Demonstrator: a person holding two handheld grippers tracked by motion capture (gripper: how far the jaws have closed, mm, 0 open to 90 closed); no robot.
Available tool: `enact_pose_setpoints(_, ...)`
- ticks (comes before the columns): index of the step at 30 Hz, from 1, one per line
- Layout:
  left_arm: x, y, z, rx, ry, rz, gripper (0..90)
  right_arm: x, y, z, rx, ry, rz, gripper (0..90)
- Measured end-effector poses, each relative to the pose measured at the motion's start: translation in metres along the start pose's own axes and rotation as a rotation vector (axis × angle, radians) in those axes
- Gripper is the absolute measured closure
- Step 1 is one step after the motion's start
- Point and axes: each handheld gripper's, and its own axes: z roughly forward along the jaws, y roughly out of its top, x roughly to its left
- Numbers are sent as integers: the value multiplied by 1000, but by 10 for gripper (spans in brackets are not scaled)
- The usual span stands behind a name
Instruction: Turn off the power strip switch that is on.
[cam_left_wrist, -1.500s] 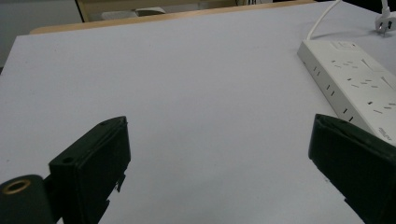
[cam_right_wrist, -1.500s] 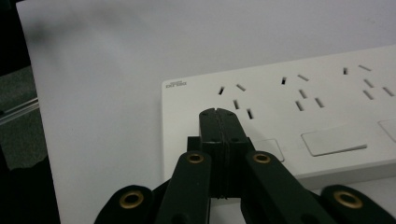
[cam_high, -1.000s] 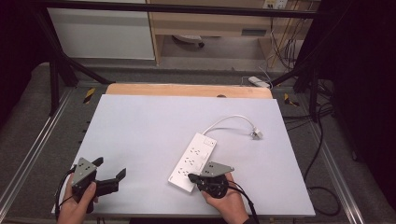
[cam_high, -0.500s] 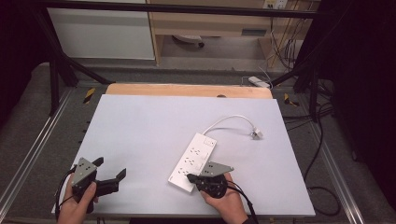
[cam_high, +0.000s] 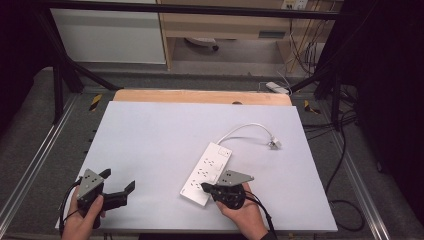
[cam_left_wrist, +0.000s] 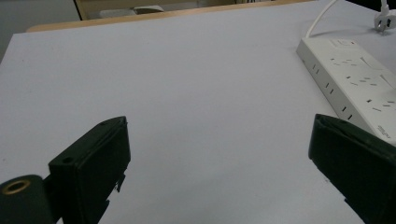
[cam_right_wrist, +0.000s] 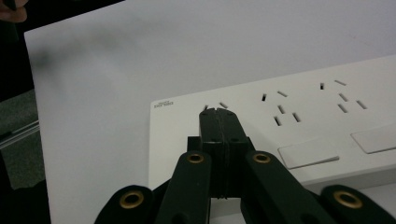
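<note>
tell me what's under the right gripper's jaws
The near end of the white power strip lies under the shut right gripper. Its jaws hide the sockets right below them; whether they touch the strip cannot be told.

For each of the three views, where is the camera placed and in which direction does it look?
High view: above the near edge, looking forward and down on the white table; both hands and grippers show.
Left gripper view: on the left gripper, looking across the table; its jaws stand wide apart.
Right gripper view: on the right gripper, jaws closed together over the power strip.
All three share the power strip.
</note>
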Motion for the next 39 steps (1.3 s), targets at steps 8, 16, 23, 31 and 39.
enact_pose_setpoints(8, 1, -1, 0, 1, 7, -14, 54, -4, 7, 0, -34, -23, 17, 900)
enact_pose_setpoints(16, 1, -1, -1, 0, 6, -16, 54, -6, 19, -2, -54, -40, 19, 900)
enact_pose_setpoints(23, 3, -2, 0, -2, 3, -23, 54, -10, 27, -2, -73, -49, 23, 900)
enact_pose_setpoints(31, 2, -1, 0, -1, -2, -17, 54, -17, 41, -8, -95, -67, 10, 900)
enact_pose_setpoints(39, 2, -2, 1, 6, -2, -18, 54, -26, 48, -23, -152, -86, 10, 893)
